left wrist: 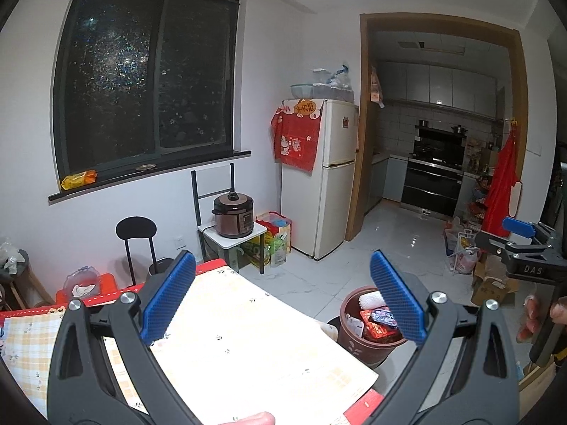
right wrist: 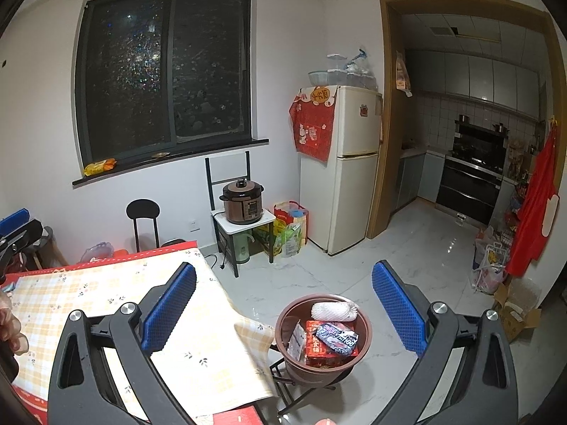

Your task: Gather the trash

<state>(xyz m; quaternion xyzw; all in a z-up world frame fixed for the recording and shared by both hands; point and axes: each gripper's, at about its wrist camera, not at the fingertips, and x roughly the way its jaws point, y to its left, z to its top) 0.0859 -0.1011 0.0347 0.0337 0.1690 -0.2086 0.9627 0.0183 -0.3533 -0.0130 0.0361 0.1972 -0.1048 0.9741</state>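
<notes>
Both grippers are held above a table [right wrist: 88,294] covered with a smooth checked yellow cloth dotted with small flowers and edged in red. The left gripper [left wrist: 283,297] has its two blue ribbed pads spread wide apart with nothing between them, and the right gripper [right wrist: 283,308] is spread just as wide and empty too. Just beside the table's corner, on the glossy white marbled floor [right wrist: 407,248], stands a round brown plastic bin [right wrist: 361,347] (seen almost from above in the right wrist view). Inside it lies the trash: a white bundle of netted foam wrap [right wrist: 335,311] at the back, a red crinkled packet [right wrist: 319,349] beneath, a dark shiny wrapper [right wrist: 336,336] with pale lettering across the top, and a small whitish sachet [right wrist: 297,341] leaning against the inner wall. A brown pressure cooker [right wrist: 242,202] sits on a white stool by the far wall, near a cream fridge [right wrist: 354,166].
</notes>
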